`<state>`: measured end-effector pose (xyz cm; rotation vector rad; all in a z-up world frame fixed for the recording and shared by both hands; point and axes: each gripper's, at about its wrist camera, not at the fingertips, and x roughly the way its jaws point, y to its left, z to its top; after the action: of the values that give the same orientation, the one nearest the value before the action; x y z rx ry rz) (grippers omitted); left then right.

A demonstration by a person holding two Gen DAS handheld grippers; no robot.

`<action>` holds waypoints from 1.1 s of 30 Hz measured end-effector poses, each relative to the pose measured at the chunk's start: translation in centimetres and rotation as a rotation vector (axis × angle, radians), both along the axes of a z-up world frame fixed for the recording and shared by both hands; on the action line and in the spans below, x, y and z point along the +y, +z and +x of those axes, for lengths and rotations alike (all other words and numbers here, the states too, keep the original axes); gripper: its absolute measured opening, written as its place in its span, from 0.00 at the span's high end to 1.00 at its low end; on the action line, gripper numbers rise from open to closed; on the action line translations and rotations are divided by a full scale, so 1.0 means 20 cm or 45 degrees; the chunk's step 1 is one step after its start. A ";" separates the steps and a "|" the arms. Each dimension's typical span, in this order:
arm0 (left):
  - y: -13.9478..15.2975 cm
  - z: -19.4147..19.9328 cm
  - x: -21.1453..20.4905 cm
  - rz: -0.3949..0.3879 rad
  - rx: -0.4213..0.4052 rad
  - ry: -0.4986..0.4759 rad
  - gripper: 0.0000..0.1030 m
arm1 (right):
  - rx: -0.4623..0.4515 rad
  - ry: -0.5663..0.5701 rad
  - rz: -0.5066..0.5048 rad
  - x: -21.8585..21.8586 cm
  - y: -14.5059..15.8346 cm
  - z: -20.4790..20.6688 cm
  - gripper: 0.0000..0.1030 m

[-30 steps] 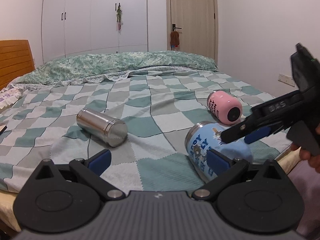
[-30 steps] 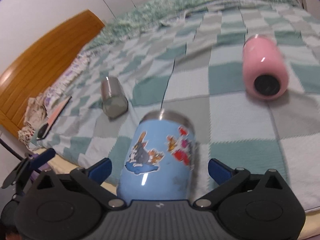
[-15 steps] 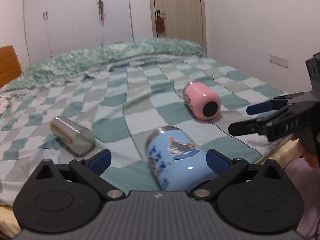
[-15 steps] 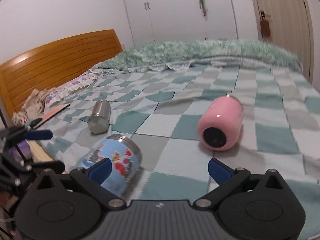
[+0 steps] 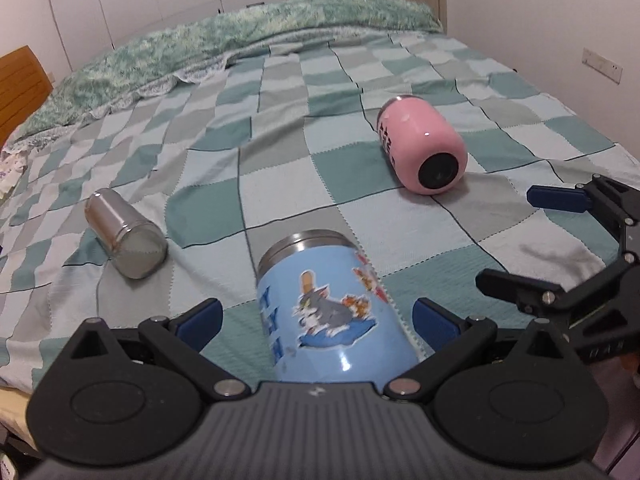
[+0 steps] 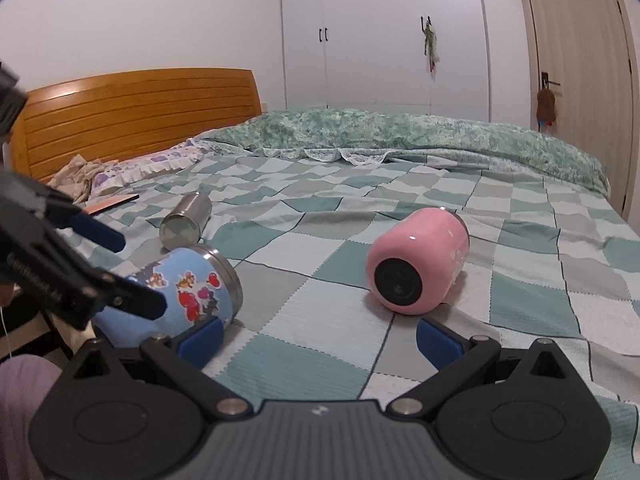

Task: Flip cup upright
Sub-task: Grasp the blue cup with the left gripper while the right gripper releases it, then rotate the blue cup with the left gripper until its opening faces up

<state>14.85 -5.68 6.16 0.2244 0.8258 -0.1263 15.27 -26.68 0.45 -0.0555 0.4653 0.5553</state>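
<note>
- Left gripper (image 5: 316, 316) is spread wide, its blue pads on either side of the blue cup (image 5: 332, 312) with a gap showing on each side; nothing is clamped.
- Right gripper (image 6: 320, 334) is also spread wide and holds nothing; between its pads lies only bedspread, with the pink cup (image 6: 416, 260) just beyond them.
- From the left wrist view, the right gripper (image 5: 516, 240) shows at the right edge, above the bed's near corner, apart from all three cups.
- From the right wrist view, the left gripper (image 6: 120, 272) reaches in from the left, one finger crossing in front of the blue cup (image 6: 184, 292).
- Blue cup lies on its side near the bed's front edge, cartoon stickers facing up, its steel rim pointing away from the left wrist camera.
- Steel cup (image 5: 124, 240) lies on its side to the left of the blue one, well apart from it, one flat end toward the left wrist camera.
- Pink cup (image 5: 424, 148) lies on its side farther back and to the right, its dark round end facing the cameras.
- All three rest on a checked green, grey and white bedspread (image 5: 280, 128).
- Farther back, a rumpled green quilt (image 6: 400, 132) runs across the bed.
- A wooden headboard (image 6: 136, 108) stands at the bed's end, and white wardrobes (image 6: 384, 32) line the far wall.
</note>
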 end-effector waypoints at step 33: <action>-0.18 0.30 -0.01 -0.030 0.291 0.042 0.10 | 0.030 -0.010 0.087 -0.09 -0.07 0.16 0.00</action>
<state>20.94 -5.92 2.50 0.1759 1.0543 -0.1320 18.56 -28.43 -1.03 0.0182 0.4685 0.5638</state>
